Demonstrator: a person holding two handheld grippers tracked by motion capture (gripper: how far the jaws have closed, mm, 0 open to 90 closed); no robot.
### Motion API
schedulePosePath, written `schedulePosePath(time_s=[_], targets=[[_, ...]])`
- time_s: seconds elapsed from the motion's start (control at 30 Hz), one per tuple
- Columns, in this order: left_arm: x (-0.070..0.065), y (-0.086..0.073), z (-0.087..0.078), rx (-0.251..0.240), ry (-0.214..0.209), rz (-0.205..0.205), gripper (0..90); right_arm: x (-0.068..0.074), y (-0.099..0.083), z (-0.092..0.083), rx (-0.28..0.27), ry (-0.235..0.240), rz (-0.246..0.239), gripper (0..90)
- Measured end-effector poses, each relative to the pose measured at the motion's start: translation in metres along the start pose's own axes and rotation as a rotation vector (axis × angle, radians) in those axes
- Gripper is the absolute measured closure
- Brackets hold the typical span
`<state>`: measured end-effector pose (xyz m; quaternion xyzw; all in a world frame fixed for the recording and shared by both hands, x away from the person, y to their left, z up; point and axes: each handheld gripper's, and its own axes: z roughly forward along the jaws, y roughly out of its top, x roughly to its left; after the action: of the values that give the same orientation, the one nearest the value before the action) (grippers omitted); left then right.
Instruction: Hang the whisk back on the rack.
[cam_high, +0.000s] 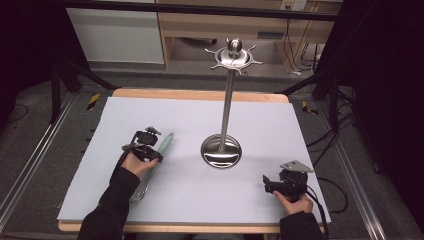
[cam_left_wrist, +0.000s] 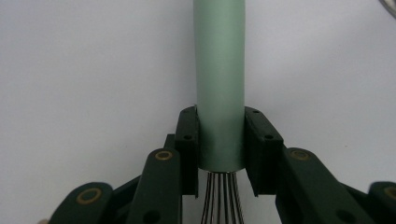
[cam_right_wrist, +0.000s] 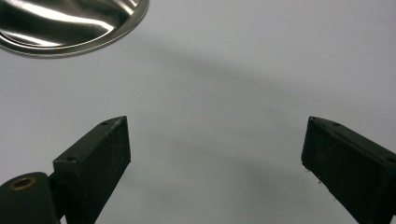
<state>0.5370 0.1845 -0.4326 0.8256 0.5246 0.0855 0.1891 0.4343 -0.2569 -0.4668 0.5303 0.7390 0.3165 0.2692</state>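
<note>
**White-topped table with a whisk and a steel stand**

A wooden table (cam_high: 200, 94) carries a white sheet (cam_high: 190, 195) over nearly its whole top. A whisk (cam_high: 159, 155) with a pale green handle lies on the sheet, clamped in the left gripper (cam_high: 159, 148). A polished metal stand (cam_high: 221, 150) rests on its round base between the two grippers, well apart from the right gripper (cam_high: 266, 182).

High view overhead facing forward, 2 claw views close, sharing stand base (cam_high: 221, 151)
</note>
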Motion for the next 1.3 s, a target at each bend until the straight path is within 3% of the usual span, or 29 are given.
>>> schedulePosePath(time_s=[0.37, 0.8, 1.3], targets=[[-0.004, -0.010, -0.020, -0.096, -0.027, 0.014, 68.8, 0.000, 0.000, 0.000, -0.001, 0.001, 0.003, 8.5], [-0.005, -0.033, -0.054, -0.292, -0.060, 0.011, 68.9, 0.000, 0.000, 0.000, -0.002, -0.002, 0.004, 8.5], [-0.001, -0.062, -0.079, -0.474, -0.066, 0.001, 68.9, 0.000, 0.000, 0.000, 0.001, -0.005, 0.000, 8.5]])
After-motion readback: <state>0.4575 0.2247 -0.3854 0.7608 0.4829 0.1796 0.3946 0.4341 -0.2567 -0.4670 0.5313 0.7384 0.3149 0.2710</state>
